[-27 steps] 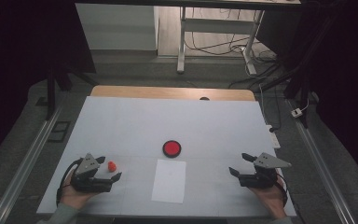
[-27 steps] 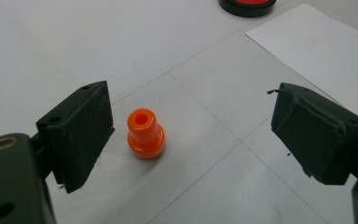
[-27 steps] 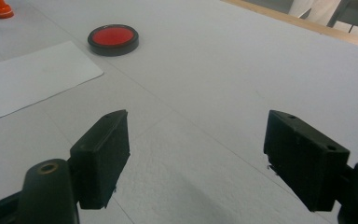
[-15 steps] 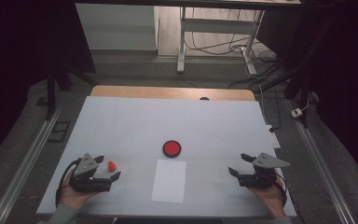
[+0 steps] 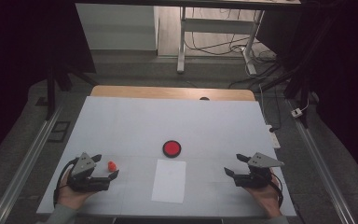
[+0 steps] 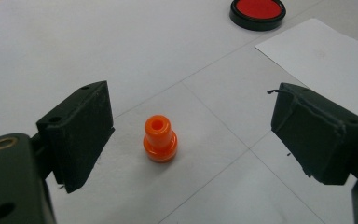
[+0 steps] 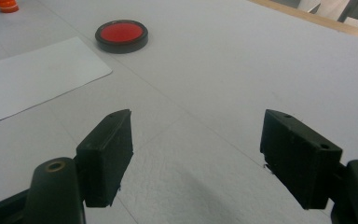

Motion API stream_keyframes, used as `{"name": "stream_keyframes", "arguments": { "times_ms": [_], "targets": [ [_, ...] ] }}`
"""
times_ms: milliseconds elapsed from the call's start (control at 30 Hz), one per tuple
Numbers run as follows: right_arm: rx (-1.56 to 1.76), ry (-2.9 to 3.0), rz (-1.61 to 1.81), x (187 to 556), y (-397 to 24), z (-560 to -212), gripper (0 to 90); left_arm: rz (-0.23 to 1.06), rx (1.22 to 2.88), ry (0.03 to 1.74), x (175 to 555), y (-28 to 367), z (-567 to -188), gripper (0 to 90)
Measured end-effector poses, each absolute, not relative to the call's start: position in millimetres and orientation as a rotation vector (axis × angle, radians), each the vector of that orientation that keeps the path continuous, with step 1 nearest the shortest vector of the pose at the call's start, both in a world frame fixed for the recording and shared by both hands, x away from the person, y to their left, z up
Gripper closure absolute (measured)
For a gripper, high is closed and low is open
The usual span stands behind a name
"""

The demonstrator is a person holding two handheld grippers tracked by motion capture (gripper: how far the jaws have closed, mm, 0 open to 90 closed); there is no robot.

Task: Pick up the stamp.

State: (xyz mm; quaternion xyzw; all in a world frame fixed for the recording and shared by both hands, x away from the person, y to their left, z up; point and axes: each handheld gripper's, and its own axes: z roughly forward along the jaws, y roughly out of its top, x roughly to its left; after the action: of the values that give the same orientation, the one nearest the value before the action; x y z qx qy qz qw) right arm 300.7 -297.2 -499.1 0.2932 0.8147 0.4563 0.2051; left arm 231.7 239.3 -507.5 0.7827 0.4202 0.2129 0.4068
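Nearest the person's edge of the table [image 5: 121,116], two hands rest on the pale top, each holding a gripper; the left gripper [image 5: 103,167] lies at the near left corner with its jaws spread wide, nothing pinched between them; the right gripper [image 5: 236,165] lies at the near right corner, its jaws likewise wide apart over bare tabletop. Between the left gripper's two black jaws, yet touching neither, stands the small orange peg [image 5: 112,165]; in the left gripper view it shows upright [image 6: 159,138], a narrow neck with a hole in its top above a broader base, sitting closer to the jaw at that view's left than to the other, with clear table on both sides. In the right gripper view the pads [image 7: 107,156] frame only the table surface.

Between the two hands, a little further in, lies a white sheet of paper [image 5: 169,180], flat, its long side running away from the person; just beyond its far edge sits the red disc with a black rim [image 5: 171,148], near the paper but apart from it; from the left gripper view the disc [image 6: 257,10] lies well past the peg. Farther still comes the table's wooden far strip [image 5: 172,93], then cables on the floor [image 5: 242,56] behind it.
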Motion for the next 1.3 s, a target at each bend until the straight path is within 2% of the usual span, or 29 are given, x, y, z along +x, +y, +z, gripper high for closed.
{"name": "stream_keyframes", "arguments": {
  "times_ms": [567,900,1300],
  "targets": [
    [0.832,2.265,1.275,300,-298,-499,25.0,0.546,2.02,1.055,245,232,-487,14.5],
    [0.814,2.282,1.271,302,-294,-501,25.0,0.486,2.076,1.089,272,227,-476,16.3],
    [0.813,2.281,1.268,302,-295,-501,25.2,0.465,2.126,1.099,275,233,-484,18.1]
  ]
}}
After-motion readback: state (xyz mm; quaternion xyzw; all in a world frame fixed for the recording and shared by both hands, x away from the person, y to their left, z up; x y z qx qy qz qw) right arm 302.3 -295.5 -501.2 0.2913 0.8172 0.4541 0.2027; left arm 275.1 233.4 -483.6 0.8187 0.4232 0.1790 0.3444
